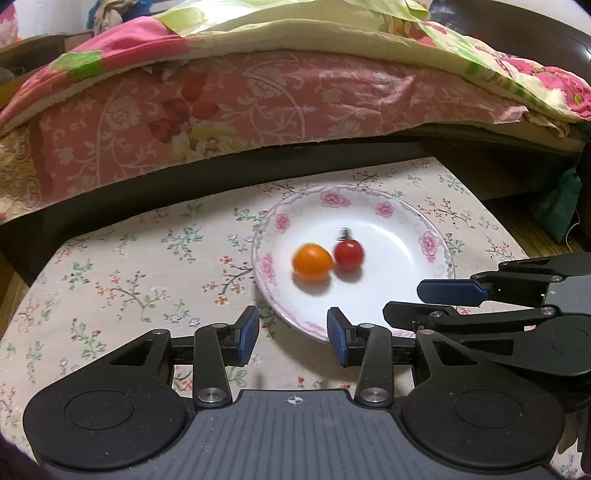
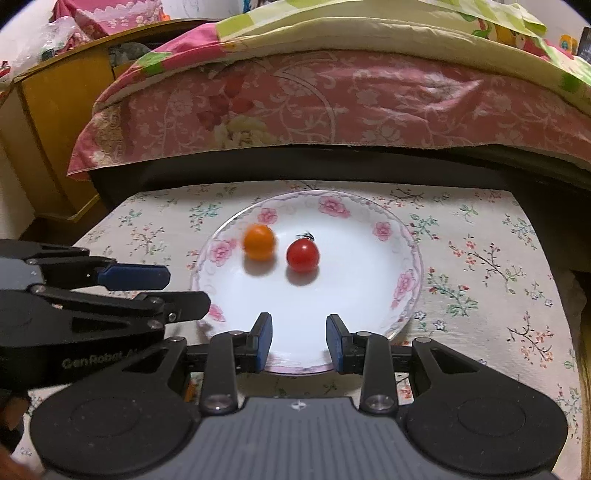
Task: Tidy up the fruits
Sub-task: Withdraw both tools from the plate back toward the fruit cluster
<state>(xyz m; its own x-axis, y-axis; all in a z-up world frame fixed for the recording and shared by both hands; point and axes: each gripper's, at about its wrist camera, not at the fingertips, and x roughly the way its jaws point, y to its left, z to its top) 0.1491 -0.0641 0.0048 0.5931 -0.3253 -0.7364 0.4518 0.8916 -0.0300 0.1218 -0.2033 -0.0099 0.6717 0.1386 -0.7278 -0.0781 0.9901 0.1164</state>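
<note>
Two small round fruits, an orange one [image 1: 312, 262] left of a red one [image 1: 348, 254], lie in the plate [image 1: 430, 221]; left gripper [image 1: 293, 332] and right gripper [image 2: 299, 341] hang near it, jaws apart, empty.

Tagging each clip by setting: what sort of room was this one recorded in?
Most likely a bedroom in a home. A bed with a pink floral sheet and a quilt fills the background, right behind a small table under a floral cloth. A yellow wooden cabinet stands to one side.
</note>
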